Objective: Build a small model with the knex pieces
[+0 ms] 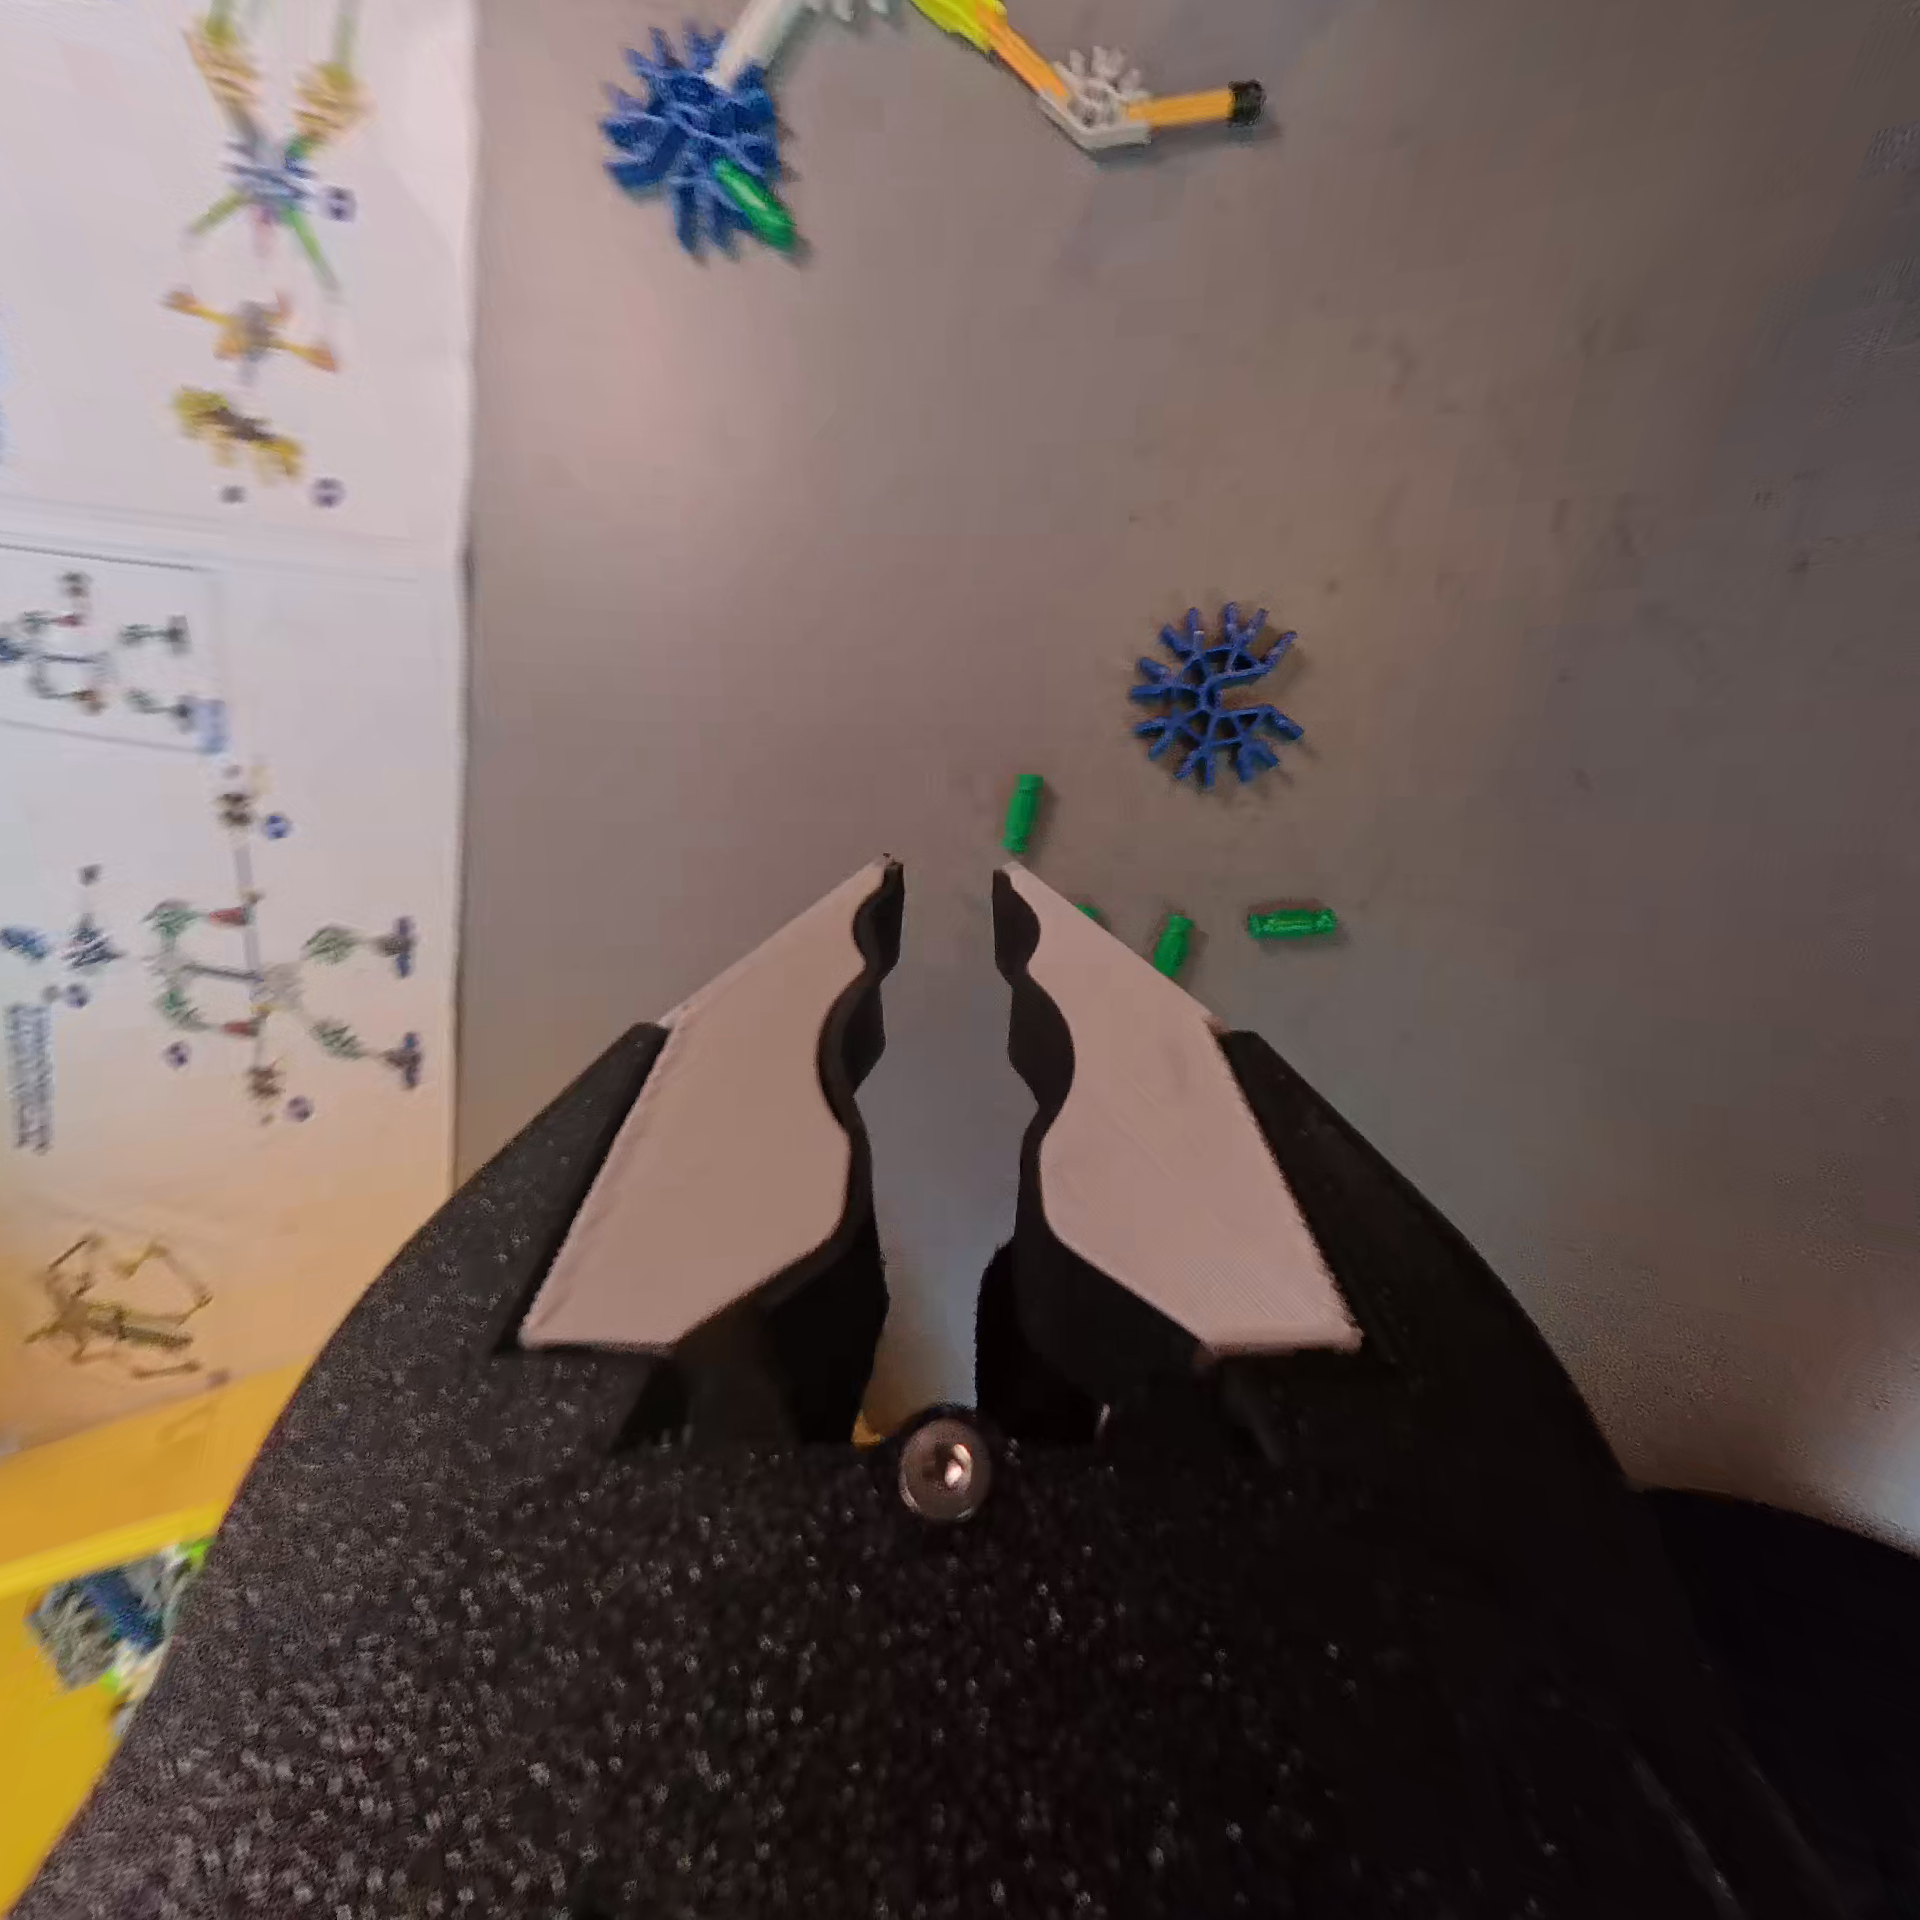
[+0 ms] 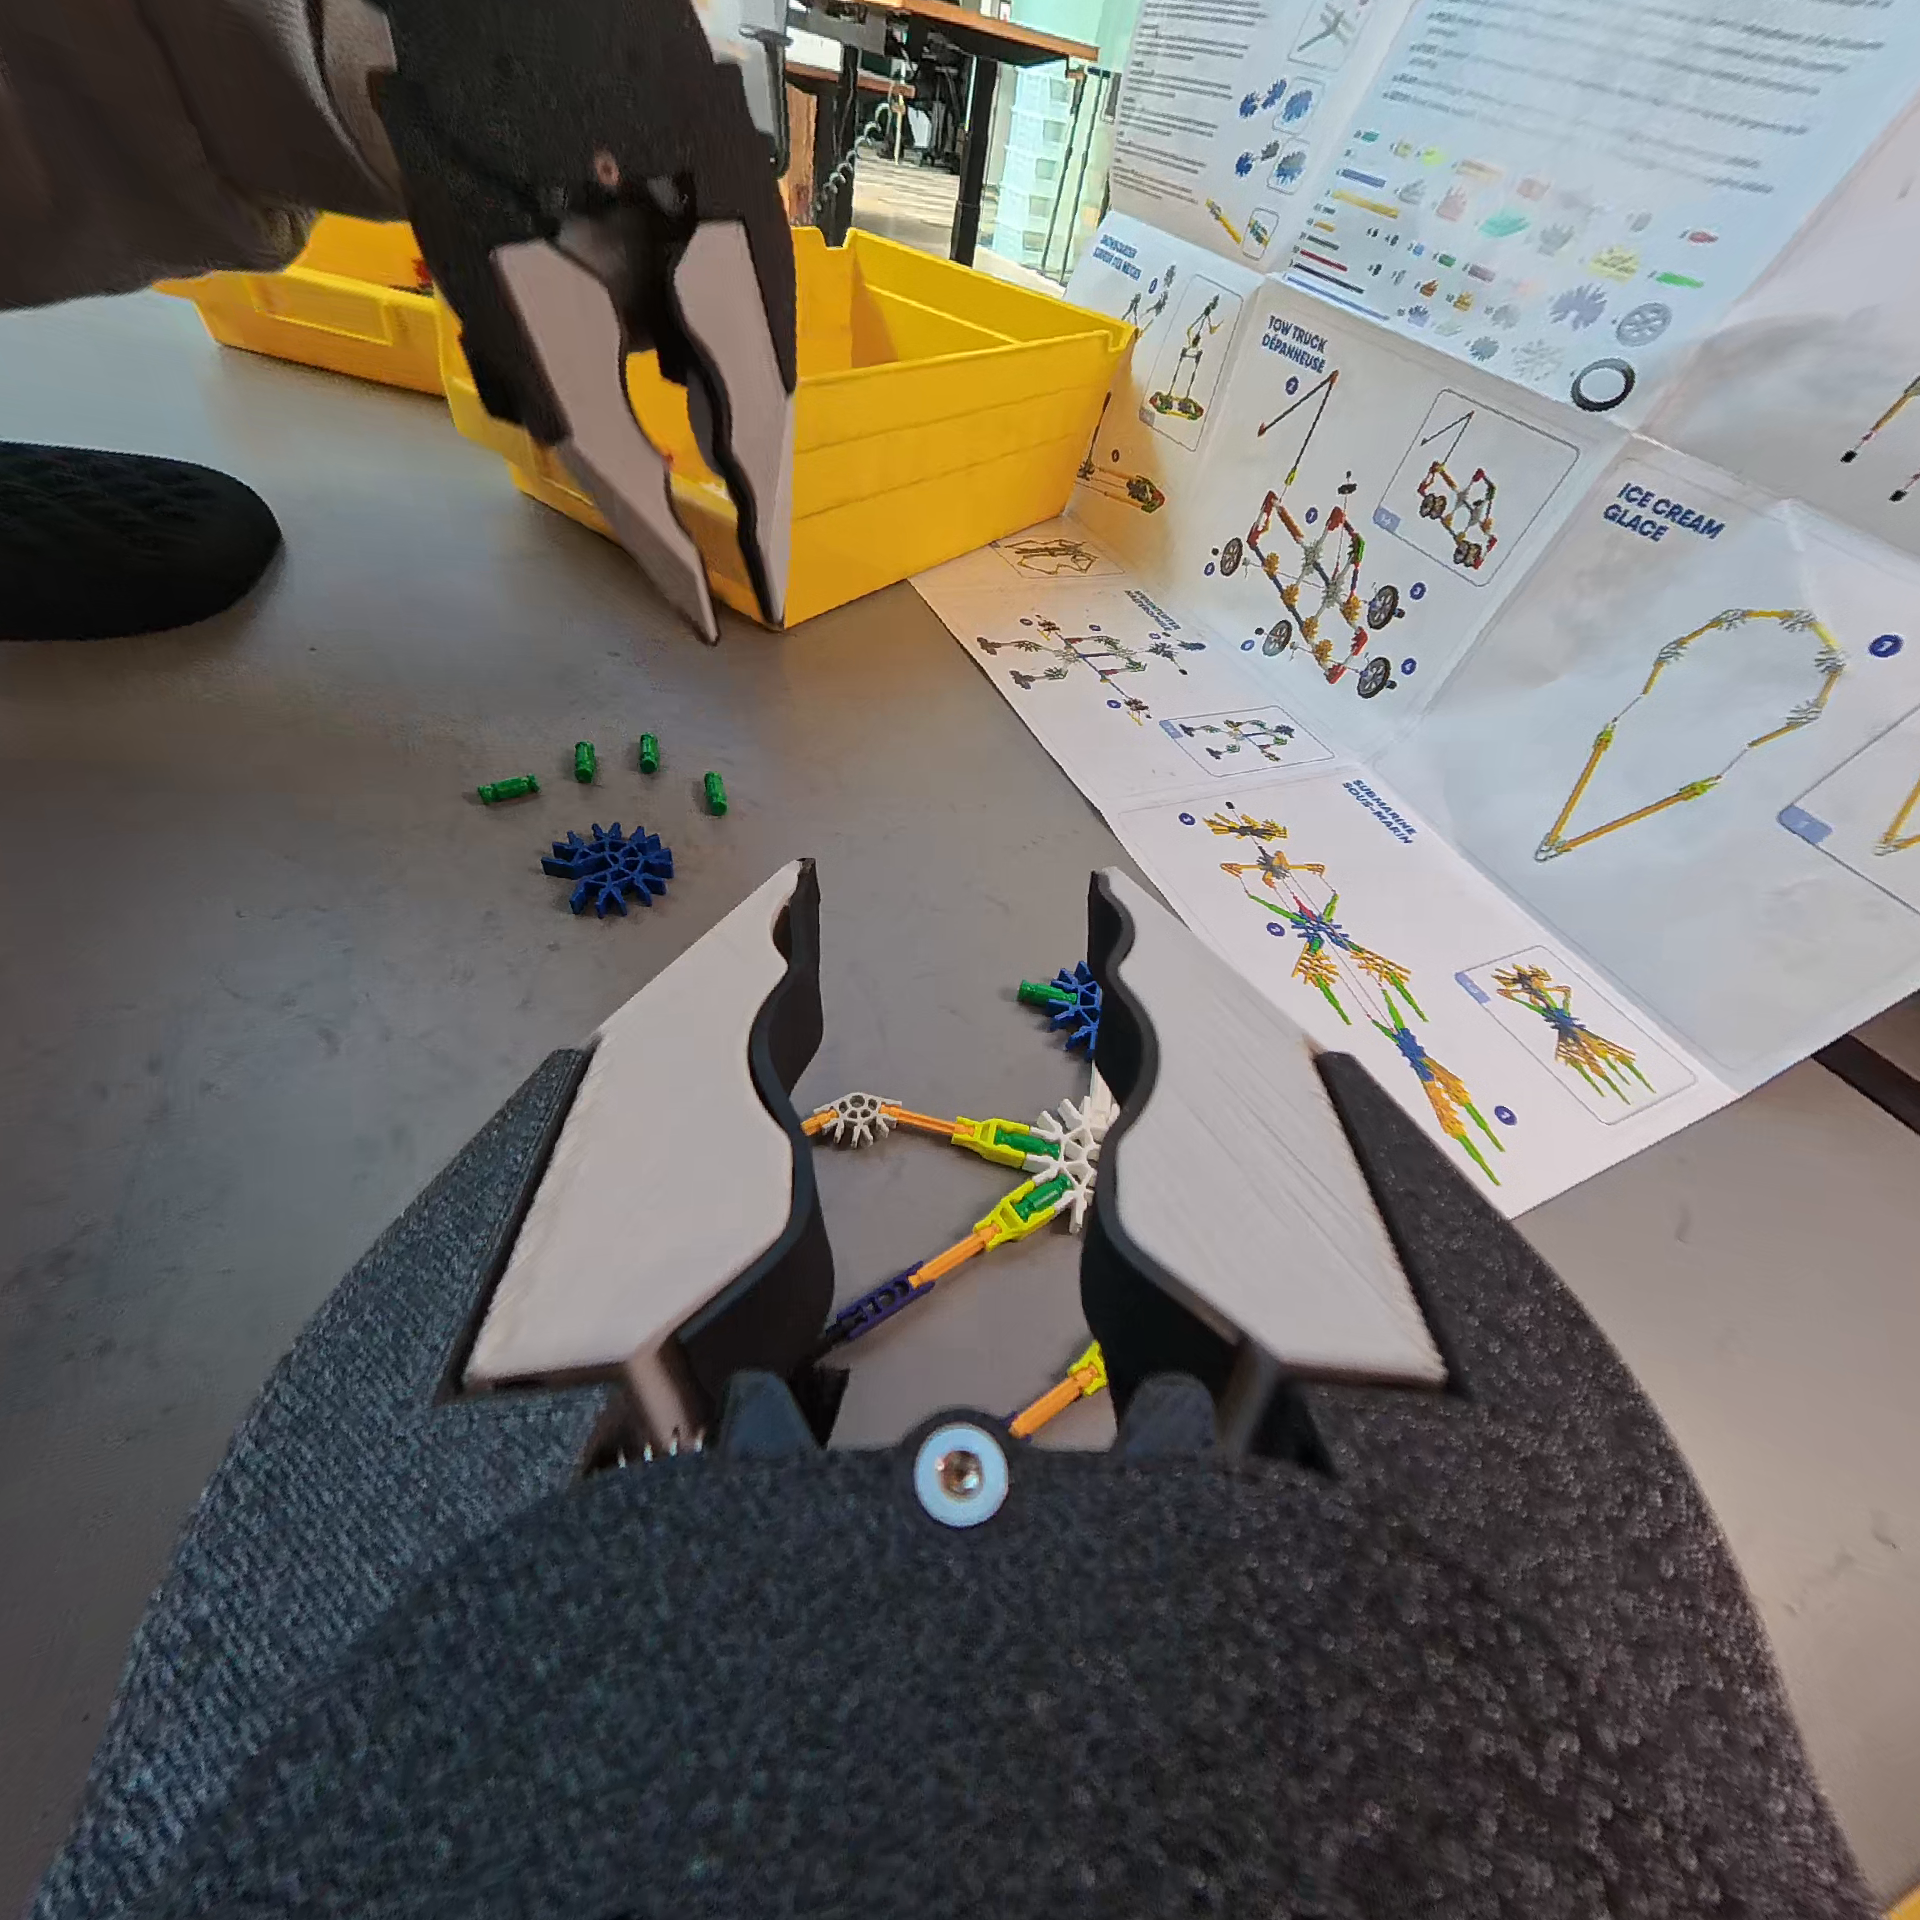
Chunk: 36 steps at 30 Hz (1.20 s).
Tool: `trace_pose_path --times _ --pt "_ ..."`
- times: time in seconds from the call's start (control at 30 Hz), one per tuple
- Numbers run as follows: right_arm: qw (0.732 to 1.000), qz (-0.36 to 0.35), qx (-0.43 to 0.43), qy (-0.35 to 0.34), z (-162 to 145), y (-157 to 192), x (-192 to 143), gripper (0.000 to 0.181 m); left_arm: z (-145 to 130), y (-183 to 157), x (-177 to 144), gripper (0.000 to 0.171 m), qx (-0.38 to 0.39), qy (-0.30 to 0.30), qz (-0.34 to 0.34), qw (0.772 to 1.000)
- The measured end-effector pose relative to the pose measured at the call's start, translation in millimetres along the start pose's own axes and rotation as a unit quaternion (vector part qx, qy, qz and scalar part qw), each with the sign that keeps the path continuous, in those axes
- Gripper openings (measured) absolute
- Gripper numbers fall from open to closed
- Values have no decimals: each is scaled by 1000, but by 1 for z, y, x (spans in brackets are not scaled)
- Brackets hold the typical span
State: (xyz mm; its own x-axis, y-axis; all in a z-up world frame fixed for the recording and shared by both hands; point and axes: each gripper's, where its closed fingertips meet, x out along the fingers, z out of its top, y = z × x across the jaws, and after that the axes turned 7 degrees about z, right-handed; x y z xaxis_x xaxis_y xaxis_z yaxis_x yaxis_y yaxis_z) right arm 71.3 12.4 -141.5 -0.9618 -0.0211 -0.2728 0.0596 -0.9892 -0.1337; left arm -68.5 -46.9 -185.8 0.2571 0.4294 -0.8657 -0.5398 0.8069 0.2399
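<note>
The left gripper (image 1: 945, 868) is being held above the grey bench (image 1: 1455, 416), its fingers (image 1: 727, 1091) parted by a narrow gap and pinching nothing. Small green rods (image 1: 1023, 814) are lying just beyond its right fingertip, with a loose blue connector (image 1: 1214, 691) farther off. The right gripper (image 2: 951, 868) is being held with fingers (image 2: 665, 1132) spread wide and empty; a rod-and-connector assembly (image 2: 1023, 1148) is lying on the bench between them. An instruction sheet (image 2: 1455, 623) is spreading out to their right, and a yellow bin (image 2: 935, 416) is standing ahead.

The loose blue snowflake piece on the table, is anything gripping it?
No, the blue snowflake piece lies alone on the grey table, clear of both grippers.
</note>
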Motion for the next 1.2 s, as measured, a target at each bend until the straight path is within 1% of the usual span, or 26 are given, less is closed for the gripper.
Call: trace_pose_path --times 0.07,0.1,0.17,0.23,0.3,0.33,0.4,0.47,0.53,0.6,0.73,0.83,0.93,1.0,1.2 --pt "1000 1 4 -3 1 -1 -1 50 -3 49 -36 17 -59 -37 55 996" --pt "1000 1 5 -3 1 -1 -1 50 -13 79 -53 17 -95 -46 88 990" --pt "1000 3 6 -3 0 -1 0 50 -50 138 -79 17 -170 -29 148 974" --pt "1000 4 4 -1 0 0 0 50 -100 184 -86 18 -250 13 189 950" --pt "1000 3 4 0 0 0 0 50 -144 210 -77 18 -293 60 203 932" --pt "1000 2 6 -1 0 -1 0 51 -161 218 -70 18 -305 79 206 927" --pt "1000 -1 13 -6 1 -3 -1 50 -183 228 -53 16 -315 110 206 920" --pt "1000 -4 24 -12 2 -6 -3 50 -192 233 -37 15 -309 131 201 920" --pt "999 -4 35 -19 3 -9 -5 50 -196 239 -23 14 -300 147 198 922" --pt "999 -4 43 -24 4 -12 -6 50 -195 242 -10 13 -301 150 186 923" --pt "998 -4 50 -29 4 -13 -7 50 -194 246 7 11 -293 157 175 927" --pt "998 -3 52 -31 5 -14 -8 50 -193 244 12 7 -279 161 166 932" --pt "998 -2 54 -32 5 -14 -8 50 -189 243 9 6 -272 148 161 937" --pt "998 -2 54 -32 5 -14 -8 50 -186 237 7 6 -265 142 146 942" --pt "998 -1 53 -31 5 -13 -7 50 -193 226 7 5 -247 152 134 947"
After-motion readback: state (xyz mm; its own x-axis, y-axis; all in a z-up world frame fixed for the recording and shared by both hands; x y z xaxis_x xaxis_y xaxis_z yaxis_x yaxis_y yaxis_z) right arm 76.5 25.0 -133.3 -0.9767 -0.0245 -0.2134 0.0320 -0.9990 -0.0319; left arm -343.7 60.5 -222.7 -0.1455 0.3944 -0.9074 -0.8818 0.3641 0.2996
